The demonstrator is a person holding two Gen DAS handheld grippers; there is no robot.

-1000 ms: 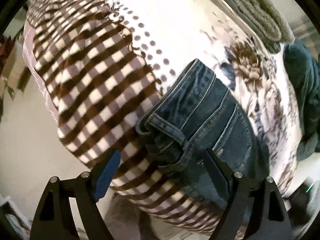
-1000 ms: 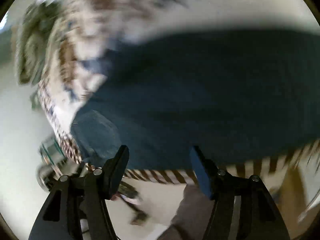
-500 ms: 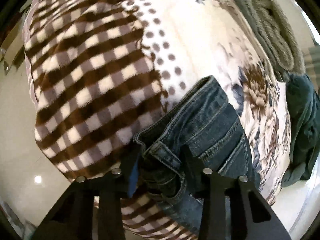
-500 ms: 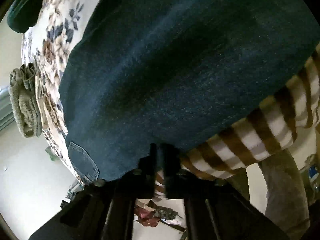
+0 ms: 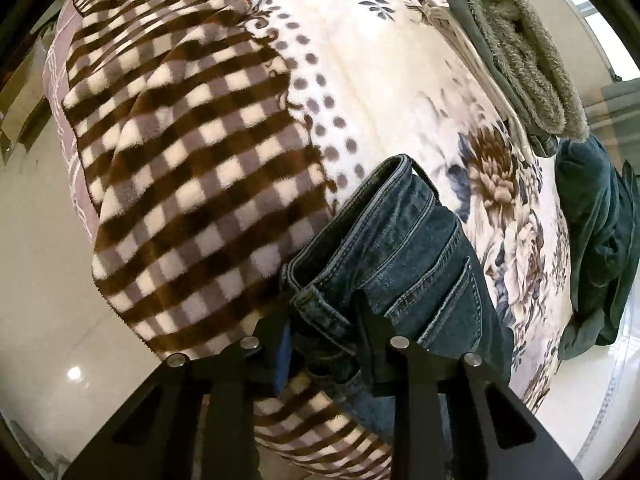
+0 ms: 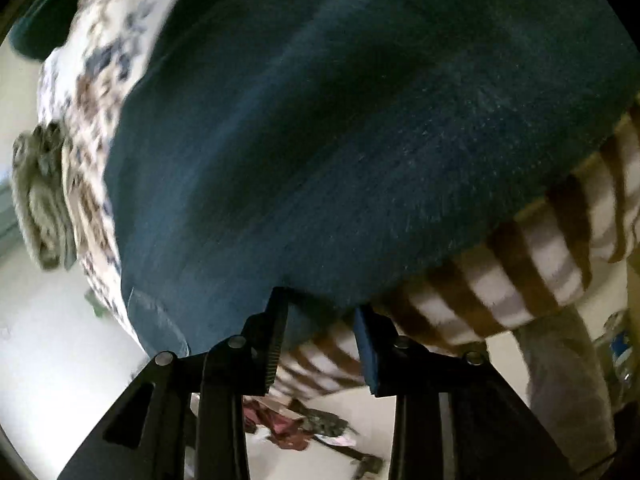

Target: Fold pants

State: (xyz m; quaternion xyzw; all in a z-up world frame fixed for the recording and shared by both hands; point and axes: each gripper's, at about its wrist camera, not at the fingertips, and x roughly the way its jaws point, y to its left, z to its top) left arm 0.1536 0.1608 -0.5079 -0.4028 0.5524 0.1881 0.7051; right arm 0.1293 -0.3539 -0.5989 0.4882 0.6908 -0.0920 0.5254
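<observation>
Dark blue jeans point(image 5: 404, 252) lie folded on a plush blanket point(image 5: 192, 152) with brown checks and flowers. In the left wrist view my left gripper point(image 5: 322, 324) is shut on the waistband corner at the blanket's near edge. In the right wrist view the jeans point(image 6: 360, 120) fill most of the frame, blurred. My right gripper point(image 6: 320, 320) sits at the jeans' near edge with its jaws parted, over the fabric edge and the striped blanket point(image 6: 500, 280).
A folded grey-green fleece garment point(image 5: 520, 60) and a dark green garment point(image 5: 596, 232) lie at the far right of the bed. Pale tiled floor point(image 5: 40, 280) surrounds the bed. Clutter lies on the floor point(image 6: 304, 424) below the right gripper.
My left gripper closed on the jeans' waistband and stays shut on it. My right gripper closed at the jeans' edge half a second ago and has now parted again.
</observation>
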